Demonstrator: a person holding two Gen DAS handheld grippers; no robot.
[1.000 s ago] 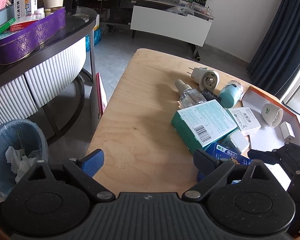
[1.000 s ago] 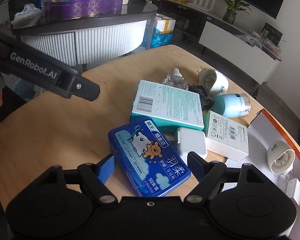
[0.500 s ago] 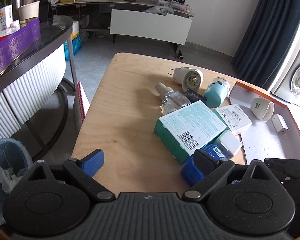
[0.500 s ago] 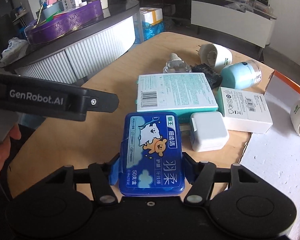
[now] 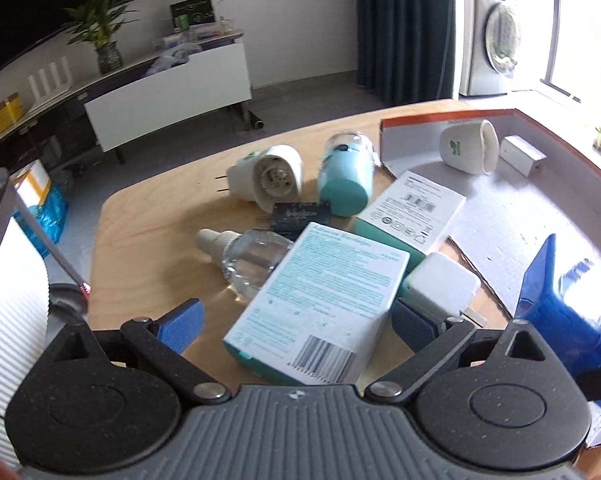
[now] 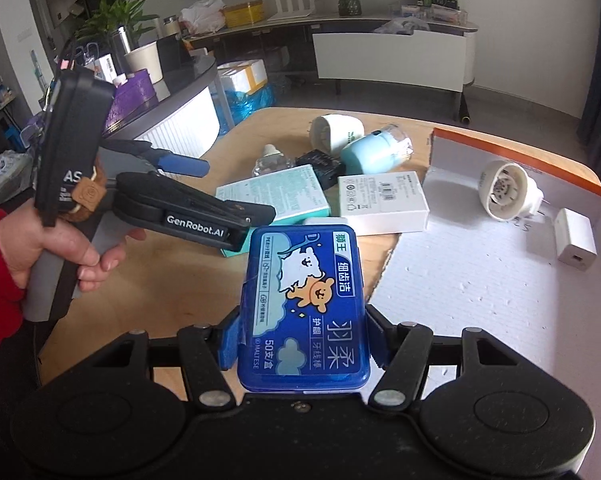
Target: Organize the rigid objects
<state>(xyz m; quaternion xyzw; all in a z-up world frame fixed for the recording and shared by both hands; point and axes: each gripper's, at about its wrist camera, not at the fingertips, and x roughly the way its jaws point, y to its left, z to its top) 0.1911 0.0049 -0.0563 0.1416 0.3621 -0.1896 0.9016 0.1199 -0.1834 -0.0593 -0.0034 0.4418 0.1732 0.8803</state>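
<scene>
My right gripper (image 6: 302,340) is shut on a blue floss box (image 6: 304,300) with a cartoon bear, held above the table at the tray's left edge. The box also shows at the right of the left wrist view (image 5: 560,312). My left gripper (image 5: 296,324) is opening, jaws wide. A teal and white carton (image 5: 320,300) lies between its fingers, and the pads stand clear of it. Around the carton lie a white charger cube (image 5: 440,284), a white barcode box (image 5: 412,208), a clear bottle (image 5: 248,256), a black adapter (image 5: 298,216), a teal cylinder (image 5: 346,176) and a white plug-in unit (image 5: 268,176).
A white tray with an orange rim (image 6: 480,280) lies on the right of the wooden table (image 6: 160,272). It holds a white plug-in unit (image 6: 504,190) and a small white charger (image 6: 574,242). A person's hand (image 6: 60,248) grips the left tool. A curved counter stands to the left.
The right gripper closed on the blue floss box and lifted it toward the tray. The left gripper rolled and slid right over the teal carton, its jaws spreading.
</scene>
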